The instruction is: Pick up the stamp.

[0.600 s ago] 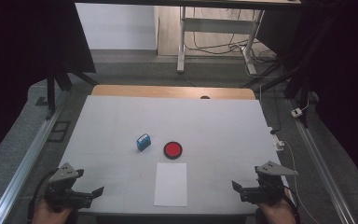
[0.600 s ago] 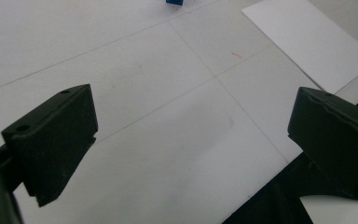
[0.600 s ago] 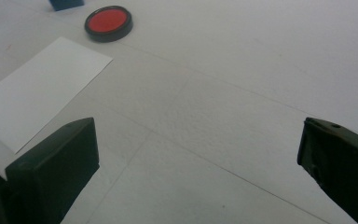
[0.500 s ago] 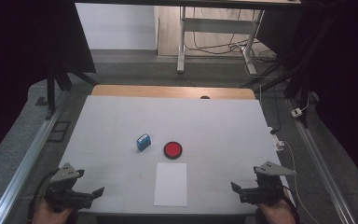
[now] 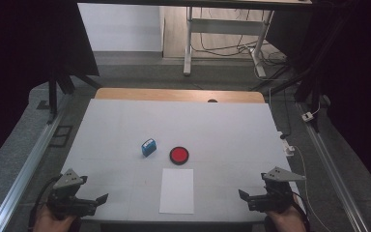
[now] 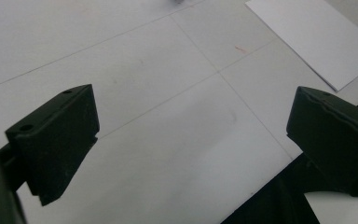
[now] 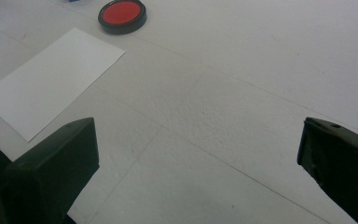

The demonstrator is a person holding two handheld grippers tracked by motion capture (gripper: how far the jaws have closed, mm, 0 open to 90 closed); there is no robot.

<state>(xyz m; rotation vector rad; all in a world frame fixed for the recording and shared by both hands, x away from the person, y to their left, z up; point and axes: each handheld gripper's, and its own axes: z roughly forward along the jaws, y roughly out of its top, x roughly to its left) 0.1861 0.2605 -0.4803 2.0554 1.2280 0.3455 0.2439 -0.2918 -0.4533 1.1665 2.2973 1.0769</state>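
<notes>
We see one white table [image 5: 232,125], then two grippers at its near edge, left gripper [image 5: 99,199] and right gripper [image 5: 244,195], both spread wide and empty, one paper sheet [image 5: 177,190] between them, one red-topped round pad [image 5: 178,155] just beyond it, one small blue block [image 5: 148,147] beside that.

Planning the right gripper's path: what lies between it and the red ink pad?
Bare table, in the right gripper view; the paper sheet lies off to one side.
</notes>
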